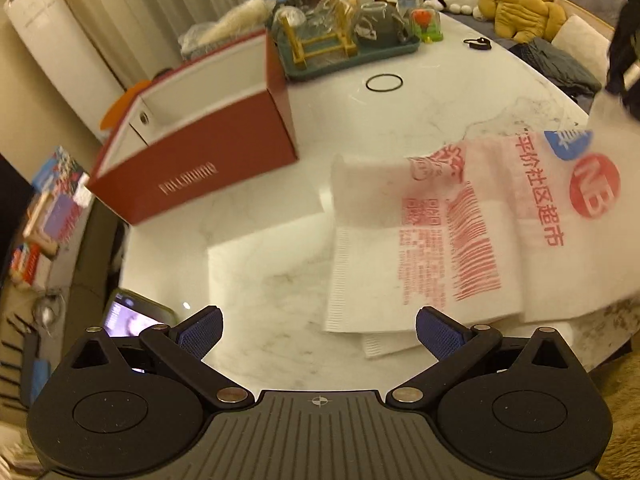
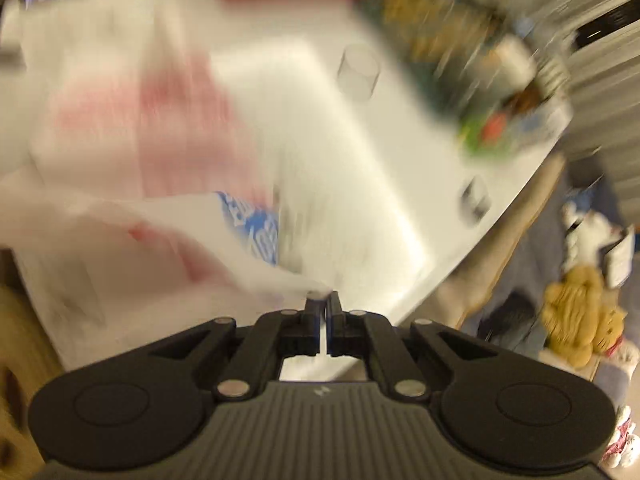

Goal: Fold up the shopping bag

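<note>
A white plastic shopping bag [image 1: 460, 240] with red print and blue and red logos lies partly folded on the white marble table [image 1: 260, 280]. Its right part is lifted toward the upper right. My left gripper [image 1: 319, 330] is open and empty, low over the table just left of the bag's near edge. In the blurred right wrist view, my right gripper [image 2: 323, 300] is shut on a corner of the bag [image 2: 160, 160] and holds it above the table.
An open red box [image 1: 200, 152] stands at the left. A green tray of glassware [image 1: 348, 44] sits at the back. A black ring [image 1: 384, 82] lies mid-table. A phone [image 1: 132, 316] lies at the near left edge. Plush toys [image 1: 516, 4] sit beyond the table.
</note>
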`<state>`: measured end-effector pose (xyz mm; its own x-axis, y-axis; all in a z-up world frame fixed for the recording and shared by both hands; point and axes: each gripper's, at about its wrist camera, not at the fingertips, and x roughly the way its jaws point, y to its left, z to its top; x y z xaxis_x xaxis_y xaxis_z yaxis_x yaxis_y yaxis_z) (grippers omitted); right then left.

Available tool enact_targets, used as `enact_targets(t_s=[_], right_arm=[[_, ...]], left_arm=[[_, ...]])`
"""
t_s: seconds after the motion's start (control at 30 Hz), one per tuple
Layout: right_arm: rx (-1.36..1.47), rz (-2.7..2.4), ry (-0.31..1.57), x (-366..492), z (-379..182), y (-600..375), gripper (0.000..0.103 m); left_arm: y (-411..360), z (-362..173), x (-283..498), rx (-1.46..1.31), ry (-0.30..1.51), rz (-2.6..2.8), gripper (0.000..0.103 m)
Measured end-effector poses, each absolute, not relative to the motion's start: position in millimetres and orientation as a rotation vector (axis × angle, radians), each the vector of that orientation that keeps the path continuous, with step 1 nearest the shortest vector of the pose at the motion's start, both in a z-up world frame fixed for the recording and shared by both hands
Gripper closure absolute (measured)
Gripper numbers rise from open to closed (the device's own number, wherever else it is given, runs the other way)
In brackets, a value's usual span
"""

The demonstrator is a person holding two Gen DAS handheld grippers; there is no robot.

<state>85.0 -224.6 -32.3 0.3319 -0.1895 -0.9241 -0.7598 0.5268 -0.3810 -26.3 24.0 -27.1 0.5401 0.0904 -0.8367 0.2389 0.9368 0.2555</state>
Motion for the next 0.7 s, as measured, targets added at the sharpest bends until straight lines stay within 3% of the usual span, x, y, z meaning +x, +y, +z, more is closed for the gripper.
enact_targets(t_s=[0.03, 0.1, 0.3, 0.4, 0.53, 0.7], right_arm=[[-0.985, 0.516, 1.221, 84, -44, -232, 0.098], [-1.028, 0.596, 1.272, 78, -60, -238, 0.072], [-1.168, 0.838, 1.025, 42, -17, -203, 0.046], [-0.973, 0.957, 1.001, 45, 6, -175, 0.042], [-0.823, 1.111, 1.045, 38, -6, -131, 0.037], [-1.127, 1.072, 1.003, 14, -49, -103, 0.036]], left_arm=[[18, -31, -25, 0.346, 1.019, -0.09, 0.0], [6, -36, -24, 0.333, 1.036, -0.093, 0.0], [-23, -51, -24, 0.386, 1.095, -0.085, 0.0], [-21, -50, -28, 0.368, 1.113, -0.079, 0.0], [-7, -47, -39, 0.352, 1.123, -0.028, 0.0], [23, -46, -58, 0.312, 1.134, 0.032, 0.0]])
